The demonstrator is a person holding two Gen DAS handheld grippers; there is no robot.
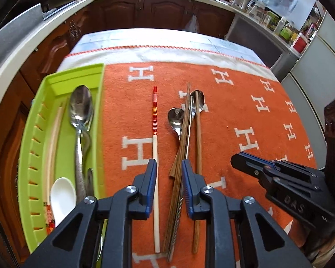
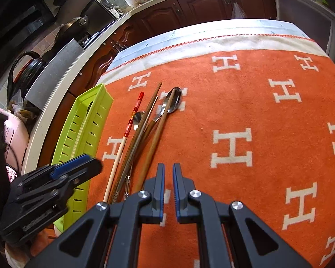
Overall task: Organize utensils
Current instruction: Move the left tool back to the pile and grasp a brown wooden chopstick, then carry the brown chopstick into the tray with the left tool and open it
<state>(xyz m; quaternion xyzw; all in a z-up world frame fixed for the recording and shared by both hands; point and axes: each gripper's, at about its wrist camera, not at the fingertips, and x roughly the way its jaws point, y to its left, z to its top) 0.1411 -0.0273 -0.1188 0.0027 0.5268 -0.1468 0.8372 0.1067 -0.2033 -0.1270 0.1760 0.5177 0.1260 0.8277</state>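
The left gripper [image 1: 169, 174] is spread wide over the brown chopsticks [image 1: 182, 143] beside the green tray [image 1: 98, 120]. The right gripper [image 2: 168, 178] is nearly pressed together, holding nothing, farther from the tray.

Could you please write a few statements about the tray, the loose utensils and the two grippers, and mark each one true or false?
1. The green tray already holds a large metal spoon and a white spoon. True.
2. The red-banded chopstick lies inside the tray. False: it lies on the orange cloth, right of the tray.
3. The left gripper is open, its fingers either side of the brown chopsticks. True.
4. The right gripper is clamped on a spoon. False: it holds nothing, its fingers nearly together above bare cloth.
5. A brown chopstick lies across the bowl of the long-handled spoon. True.
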